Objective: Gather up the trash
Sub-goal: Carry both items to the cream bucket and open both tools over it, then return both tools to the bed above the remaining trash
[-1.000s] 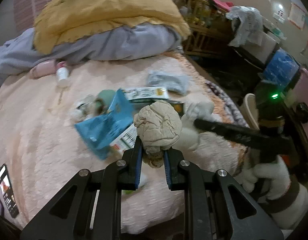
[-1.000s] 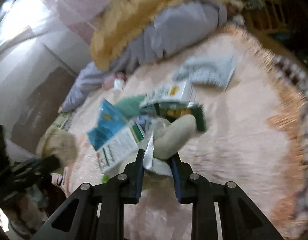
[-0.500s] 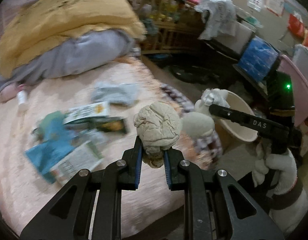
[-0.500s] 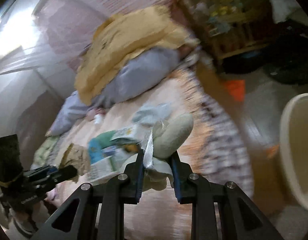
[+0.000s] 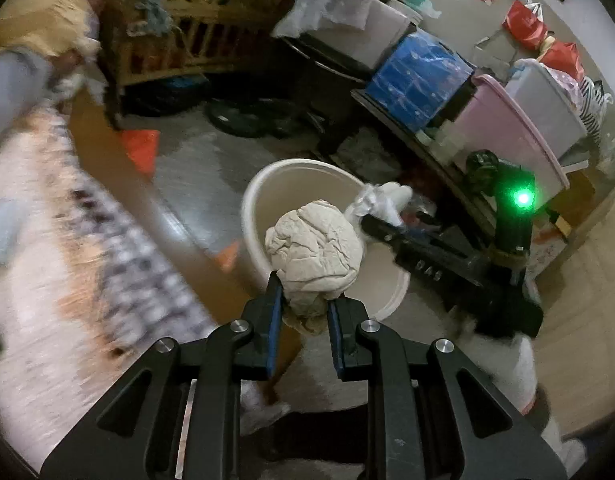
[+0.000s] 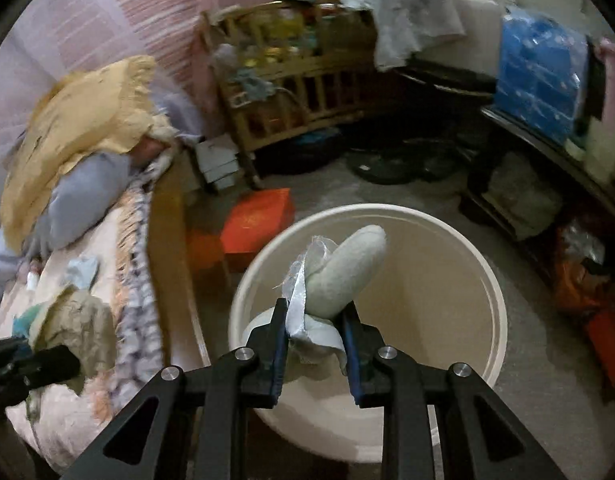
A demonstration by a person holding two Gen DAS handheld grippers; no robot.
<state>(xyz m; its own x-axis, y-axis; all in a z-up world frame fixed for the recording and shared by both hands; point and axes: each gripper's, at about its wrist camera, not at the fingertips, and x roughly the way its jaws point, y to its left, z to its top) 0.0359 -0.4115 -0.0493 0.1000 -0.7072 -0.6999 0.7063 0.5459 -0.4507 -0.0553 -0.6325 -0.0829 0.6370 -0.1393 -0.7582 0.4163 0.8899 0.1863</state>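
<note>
My left gripper point(image 5: 303, 300) is shut on a crumpled beige paper ball point(image 5: 315, 248), held above the near rim of a cream round bin point(image 5: 259, 184) on the floor. My right gripper point(image 6: 313, 320) is shut on a pale rolled wad with a bit of clear wrapper point(image 6: 343, 268), held over the open bin point(image 6: 495, 288). The right gripper also shows in the left wrist view point(image 5: 371, 216), over the bin's far side. The left gripper's paper ball shows in the right wrist view point(image 6: 75, 320), over the bed edge.
The bed with pink fuzzy cover point(image 6: 47, 412) lies left, with leftover wrappers point(image 6: 79, 272) on it. A red box point(image 6: 259, 220) sits on the floor beside the bin. A wooden crib point(image 6: 283, 92) and storage boxes point(image 5: 419, 76) stand behind.
Both grippers have swung right from over the bed to the cream bin, each still holding its piece of trash. The bin now fills the right wrist view.
</note>
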